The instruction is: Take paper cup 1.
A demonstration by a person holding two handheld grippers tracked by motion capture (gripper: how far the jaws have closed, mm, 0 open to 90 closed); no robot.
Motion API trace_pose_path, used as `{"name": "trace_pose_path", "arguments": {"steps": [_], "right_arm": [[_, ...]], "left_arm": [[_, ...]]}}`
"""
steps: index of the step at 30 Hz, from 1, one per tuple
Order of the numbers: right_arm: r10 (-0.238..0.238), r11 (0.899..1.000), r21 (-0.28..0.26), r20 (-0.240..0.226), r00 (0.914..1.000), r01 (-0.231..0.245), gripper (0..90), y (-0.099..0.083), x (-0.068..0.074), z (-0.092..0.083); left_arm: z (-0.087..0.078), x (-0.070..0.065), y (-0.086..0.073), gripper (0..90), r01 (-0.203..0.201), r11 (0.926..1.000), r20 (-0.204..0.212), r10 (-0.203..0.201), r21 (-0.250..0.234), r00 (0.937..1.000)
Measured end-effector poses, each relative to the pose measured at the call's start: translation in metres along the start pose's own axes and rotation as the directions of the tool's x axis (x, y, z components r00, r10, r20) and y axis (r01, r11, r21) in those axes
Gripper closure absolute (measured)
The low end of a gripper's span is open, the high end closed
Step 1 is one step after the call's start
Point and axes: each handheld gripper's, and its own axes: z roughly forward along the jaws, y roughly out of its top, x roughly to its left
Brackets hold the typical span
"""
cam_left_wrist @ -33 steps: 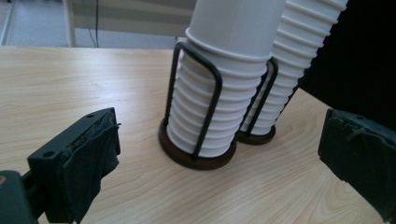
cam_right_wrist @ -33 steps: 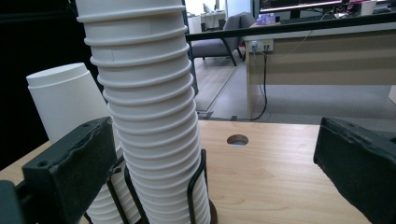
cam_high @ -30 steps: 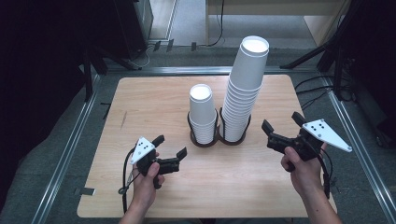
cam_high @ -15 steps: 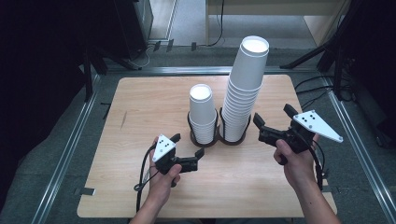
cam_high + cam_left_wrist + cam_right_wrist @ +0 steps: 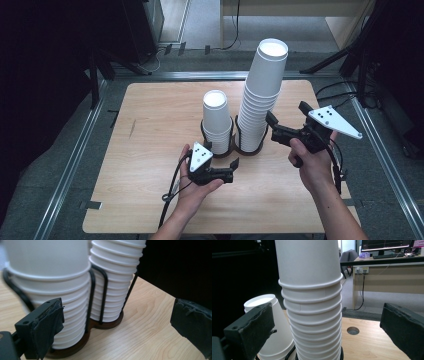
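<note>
The tall stack of upturned white paper cups (image 5: 312, 302), light, thin-walled and probably crushable, stood between the right gripper (image 5: 327, 327)'s apart fingers, best pinched gently just above a rolled rim.

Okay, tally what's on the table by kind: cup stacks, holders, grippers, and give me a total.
Stacks of white paper cups: 2 (short stack, tall stack)
Black wire holder: 1
Grippers: 2 (left gripper, right gripper)
Total: 5
</note>
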Motion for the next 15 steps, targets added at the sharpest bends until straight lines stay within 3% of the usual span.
{"name": "trace_pose_path", "arguments": {"steps": [9, 15], "right_arm": [[0.0, 1.0, 0.0, -0.009, 1.0, 0.0, 0.0, 0.009, 0.001, 0.007], [-0.009, 1.0, 0.003, -0.013, 0.9999, 0.009, 0.0, 0.015, 0.002, 0.01]], "left_arm": [[0.018, -0.02, 0.009, 0.0, -0.044, 0.9988, 0.008, 0.044, -0.021, 0.999], [0.029, -0.029, 0.012, 0.0, -0.046, 0.9988, 0.012, 0.046, -0.018, 0.9989]]}}
